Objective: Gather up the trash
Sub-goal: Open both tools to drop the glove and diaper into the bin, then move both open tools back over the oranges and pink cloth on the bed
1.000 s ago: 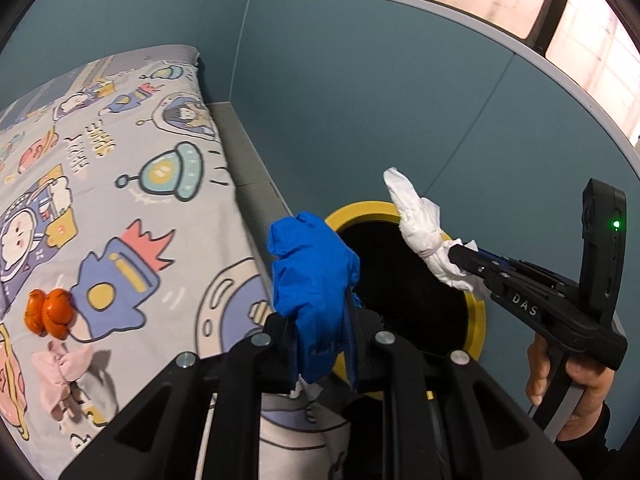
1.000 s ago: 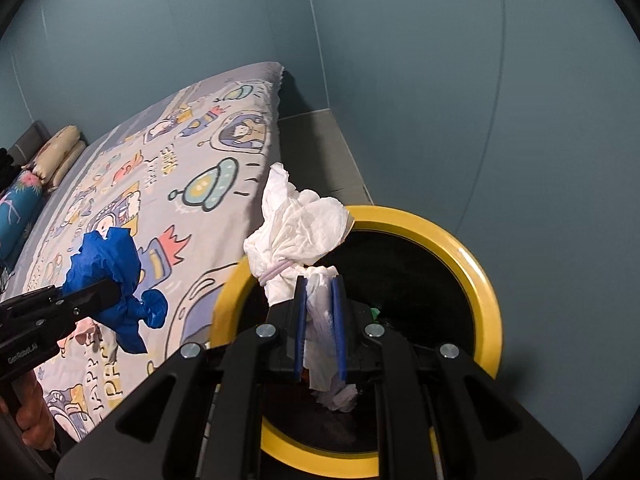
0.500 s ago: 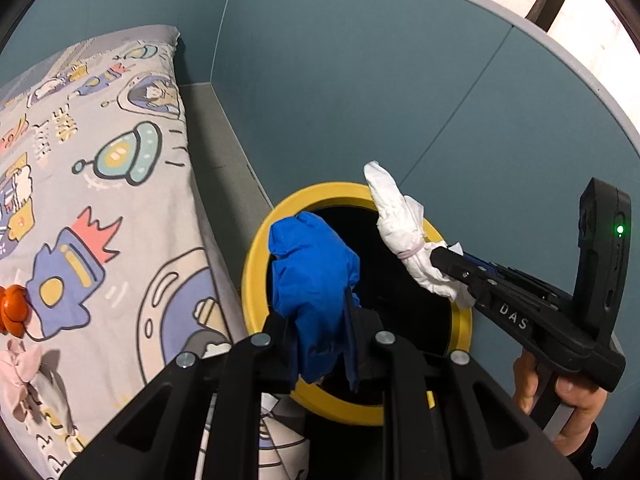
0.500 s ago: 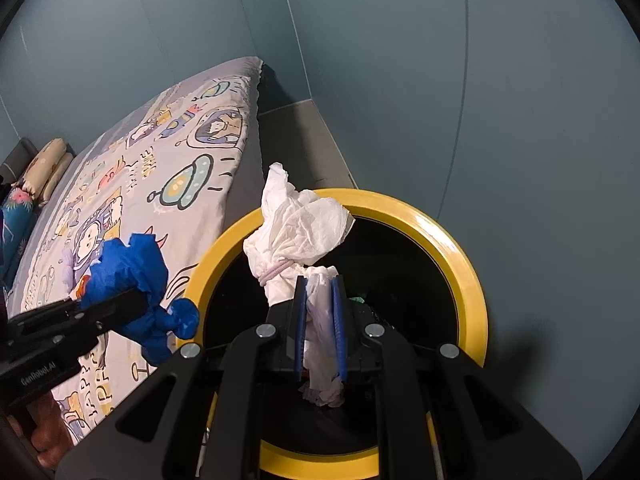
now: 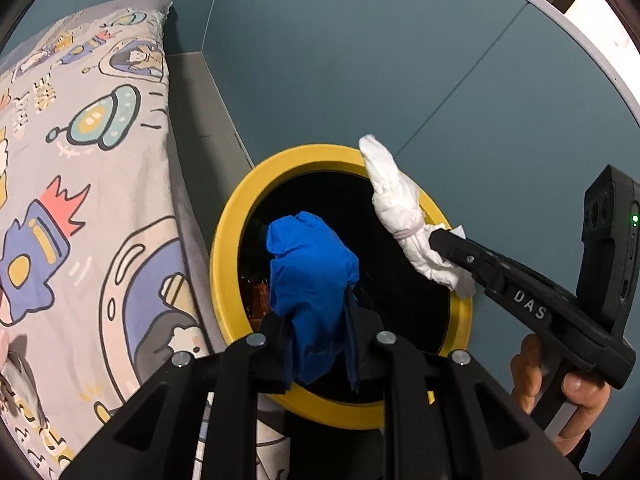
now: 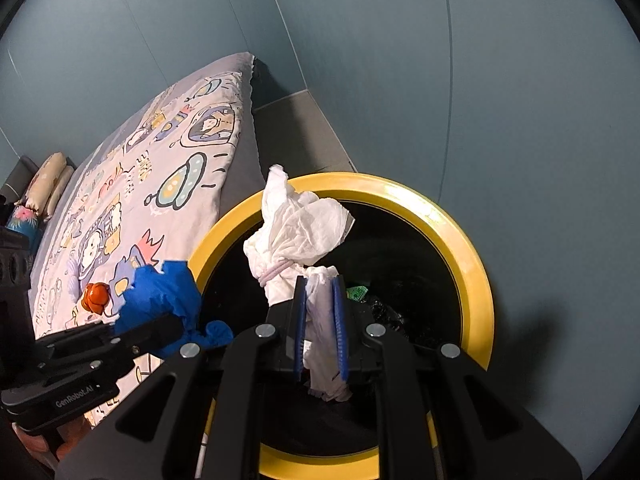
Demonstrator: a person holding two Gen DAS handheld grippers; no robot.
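My left gripper (image 5: 320, 312) is shut on a crumpled blue glove (image 5: 308, 280) and holds it over the near-left part of the yellow-rimmed trash bin (image 5: 224, 264). My right gripper (image 6: 320, 300) is shut on a wad of white tissue (image 6: 300, 228) bound with an elastic band, held above the bin's opening (image 6: 472, 256). The right gripper with the tissue (image 5: 396, 208) shows over the bin's right rim in the left wrist view. The left gripper with the blue glove (image 6: 160, 300) shows at the bin's left rim in the right wrist view. The bin holds dark bag lining and some scraps.
A bed with a cartoon space-print sheet (image 5: 88, 160) lies left of the bin. A small orange object (image 6: 96, 296) lies on the sheet. Pillows (image 6: 44, 184) sit at the far end. Teal walls (image 6: 440, 80) stand close behind and right of the bin.
Both grippers moved from beside the bed to over the bin mouth, each still holding its item. The bin now fills more of both views.
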